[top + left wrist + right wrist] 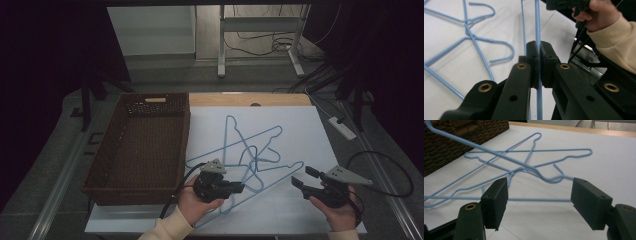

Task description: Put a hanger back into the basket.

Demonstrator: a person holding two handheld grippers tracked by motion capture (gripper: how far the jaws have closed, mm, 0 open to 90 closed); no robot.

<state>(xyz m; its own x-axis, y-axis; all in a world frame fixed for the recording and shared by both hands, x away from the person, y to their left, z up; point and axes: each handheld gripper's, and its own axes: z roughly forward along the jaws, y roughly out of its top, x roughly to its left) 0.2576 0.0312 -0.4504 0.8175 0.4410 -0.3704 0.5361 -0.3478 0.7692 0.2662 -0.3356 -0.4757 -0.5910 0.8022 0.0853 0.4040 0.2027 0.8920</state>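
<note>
Your left gripper (239, 188) sits at the near edge of the table, just right of the basket's near right corner, with its jaws clamped flat on the thin blue wire of the held hanger (280, 174); in the left gripper view the wire (537, 30) runs straight up between the two pressed pads. In the high view the held hanger's long axis runs from near left, at your left hand (197, 202), to far right, ending at a rounded shoulder near the middle right of the table. Your right gripper (301, 177) is at the near right of the table, pointing left toward the hangers, with its jaws spread wide and nothing pressed between the pads; in the right gripper view a blue wire (536, 200) lies level across the gap beyond the pads, and you cannot tell whether it touches either pad. Farther in, the other hangers (250, 142) lie crossed in a loose pile on the white table sheet (300, 125), touching and overlapping one another; one points its narrow end toward the far side, another lies with its long axis from near left to far right. The brown woven basket (115, 150) stands at the left, its long side running near to far, just beside the pile.
</note>
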